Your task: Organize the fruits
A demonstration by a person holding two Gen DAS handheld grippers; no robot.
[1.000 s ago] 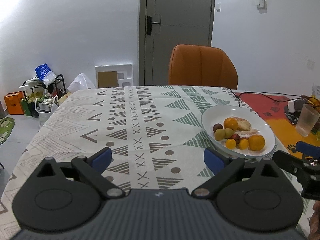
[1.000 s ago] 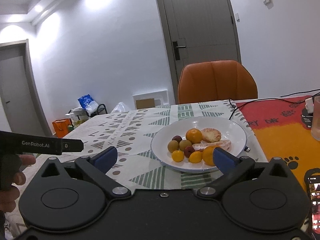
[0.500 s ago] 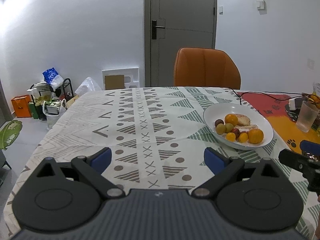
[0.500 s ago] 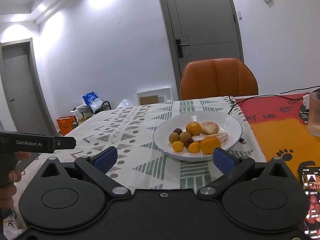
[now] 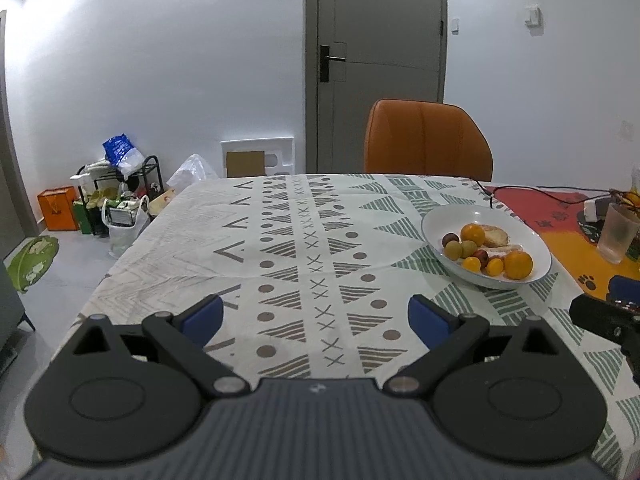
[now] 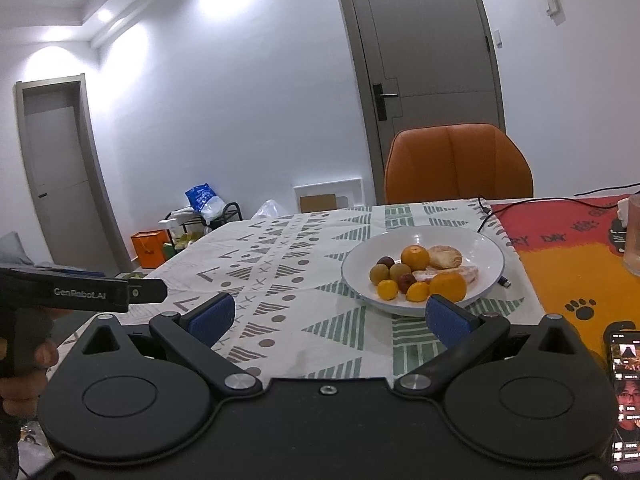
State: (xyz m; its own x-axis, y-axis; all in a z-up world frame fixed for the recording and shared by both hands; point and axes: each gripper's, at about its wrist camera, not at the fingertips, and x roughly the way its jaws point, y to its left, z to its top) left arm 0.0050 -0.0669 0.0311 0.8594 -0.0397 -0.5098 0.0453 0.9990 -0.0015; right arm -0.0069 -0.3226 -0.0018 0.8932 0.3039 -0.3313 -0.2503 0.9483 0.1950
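While both tongs hung over the patterned tablecloth (image 5: 304,240), left tongs (image 5: 316,316) and right tongs (image 6: 328,316) gaped wide, holding nothing. Fruits (image 6: 420,276) sat piled in the white plate (image 6: 480,244), just ahead of the right tongs, forward-right of the left.

Home dining room: tablecloth-covered table (image 5: 280,240), orange chair (image 5: 428,140).
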